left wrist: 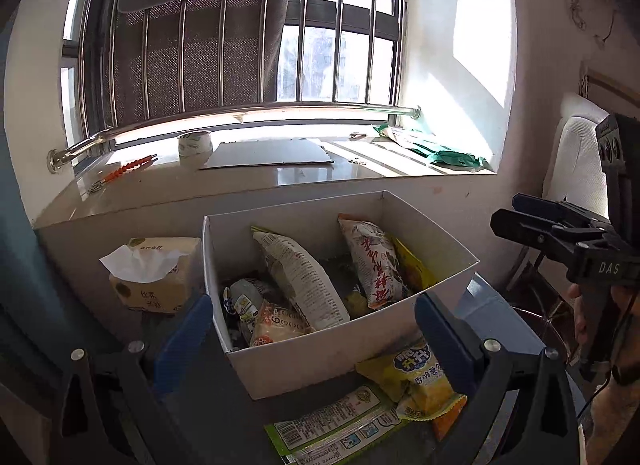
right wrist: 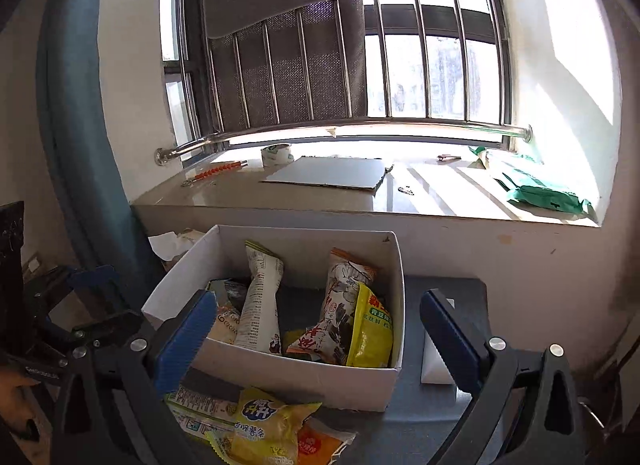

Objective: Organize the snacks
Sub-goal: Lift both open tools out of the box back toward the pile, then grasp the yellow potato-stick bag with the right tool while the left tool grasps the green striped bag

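A white cardboard box [left wrist: 304,365] stands on a dark table and holds several snack bags, among them a tall white bag [left wrist: 304,277] and a red-and-white bag [left wrist: 372,261]. It also shows in the right wrist view [right wrist: 296,381]. A yellow snack bag [left wrist: 420,381] and a green-edged packet [left wrist: 336,425] lie loose in front of the box; the yellow bag shows in the right wrist view [right wrist: 268,425]. My left gripper [left wrist: 316,329] is open and empty above the box's near wall. My right gripper [right wrist: 320,337] is open and empty above the box.
A tissue pack [left wrist: 156,273] stands left of the box. A small white block [right wrist: 434,361] lies right of it. The windowsill [left wrist: 304,179] behind holds a tape roll [left wrist: 195,145], a cardboard sheet [left wrist: 272,153] and a green bag [left wrist: 436,149]. A chair [left wrist: 576,169] stands at the right.
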### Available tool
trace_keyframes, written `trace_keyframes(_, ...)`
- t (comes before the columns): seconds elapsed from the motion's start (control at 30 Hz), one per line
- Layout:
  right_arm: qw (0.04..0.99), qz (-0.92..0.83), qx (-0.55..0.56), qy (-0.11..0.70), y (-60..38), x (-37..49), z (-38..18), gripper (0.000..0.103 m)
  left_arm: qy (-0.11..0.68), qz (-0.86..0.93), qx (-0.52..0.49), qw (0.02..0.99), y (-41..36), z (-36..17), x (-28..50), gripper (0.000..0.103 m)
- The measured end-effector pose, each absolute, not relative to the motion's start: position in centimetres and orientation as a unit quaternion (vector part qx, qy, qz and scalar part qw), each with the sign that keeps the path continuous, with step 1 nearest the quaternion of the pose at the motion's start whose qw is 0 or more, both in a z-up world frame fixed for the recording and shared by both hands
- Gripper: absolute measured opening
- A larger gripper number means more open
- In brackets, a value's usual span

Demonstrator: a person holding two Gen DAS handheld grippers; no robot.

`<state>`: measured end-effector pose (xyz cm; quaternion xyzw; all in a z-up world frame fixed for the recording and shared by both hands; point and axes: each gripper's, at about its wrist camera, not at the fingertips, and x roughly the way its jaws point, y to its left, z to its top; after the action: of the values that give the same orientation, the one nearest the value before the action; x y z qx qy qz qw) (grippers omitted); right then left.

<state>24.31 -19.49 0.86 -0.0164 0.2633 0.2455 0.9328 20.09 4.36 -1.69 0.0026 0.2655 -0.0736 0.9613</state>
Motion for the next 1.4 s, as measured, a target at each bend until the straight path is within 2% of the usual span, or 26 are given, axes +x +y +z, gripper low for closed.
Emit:
trace_keyframes(0.2, 0.929, 0.261, -0.022, 0.263, -21.2, 18.6, -0.4, 0.103, 0.260, -0.100, 0.001, 0.960, 3.0, -2.3, 15.4, 0.103)
trace_keyframes(0.37, 0.926, 0.262, 0.000, 0.271, -22.7, 13.4, -4.0, 0.103, 0.269, -0.108, -0.009, 0.957, 2.1, -5.0, 11.4, 0.103)
trace_keyframes(0.53, 0.909, 0.249, 0.060, 0.328, -24.2, 10.1, -9.5, 0.103, 0.304, -0.106, -0.080, 0.943, 3.0, -8.9, 7.9, 0.103)
trace_keyframes(0.6, 0.892, 0.259, 0.050, 0.367, -23.8, 9.9, -11.3, 0.103, 0.320, -0.098, -0.085, 0.939, 3.0, -10.1, 6.9, 0.103)
trace_keyframes(0.7, 0.891, 0.260, 0.032, 0.372, -23.1, 9.7, -12.0, 0.103, 0.325, -0.098, -0.077, 0.938, 2.7, -11.1, 5.3, 0.103)
trace_keyframes(1.0, 0.889, 0.266, 0.003, 0.373, -19.6, 14.7, -11.0, 0.103, 0.328, -0.106, -0.064, 0.936, 2.6, -11.8, 4.4, 0.103)
trace_keyframes(1.37, 0.849, 0.244, 0.020, 0.468, -16.0, 24.5, -13.9, 0.103, 0.331, -0.095, -0.080, 0.936, 4.3, -12.1, 4.2, 0.103)
trace_keyframes(1.4, 0.844, 0.245, 0.027, 0.476, -16.0, 24.9, -14.3, 0.099, 0.333, -0.091, -0.082, 0.935, 4.5, -12.2, 4.3, 0.103)
